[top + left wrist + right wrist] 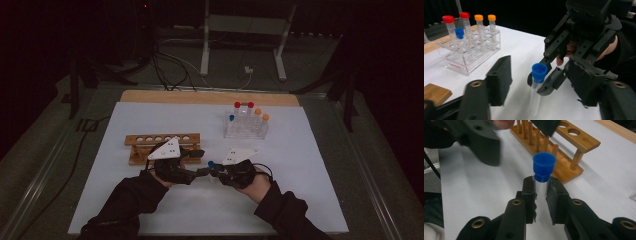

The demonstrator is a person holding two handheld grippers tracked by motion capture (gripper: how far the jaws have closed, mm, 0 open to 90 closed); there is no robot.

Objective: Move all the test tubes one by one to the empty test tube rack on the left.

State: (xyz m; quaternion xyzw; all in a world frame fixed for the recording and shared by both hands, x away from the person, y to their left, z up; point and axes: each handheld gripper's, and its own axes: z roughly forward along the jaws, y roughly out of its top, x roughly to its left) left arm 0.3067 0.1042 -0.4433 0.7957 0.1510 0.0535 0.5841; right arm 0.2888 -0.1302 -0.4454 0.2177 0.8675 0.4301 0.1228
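While my right gripper (540, 192) clamps the blue-capped tube (543, 173) just under its cap, I hold it upright over the white mat (150, 125) near center. My left gripper (539, 82) (jaws apart, not touching the tube) flanks it. Wooden rack (162, 145) sits at 10 o'clock, clear rack (245, 127) w/ capped tubes at 1 o'clock.

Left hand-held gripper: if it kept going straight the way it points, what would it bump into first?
Most likely the blue-capped tube, which the right hand-held gripper holds upright by its clear body. It stands between the left hand-held gripper's open jaws, just ahead; right behind it are the other gripper's fingers. Depth is hard to judge.
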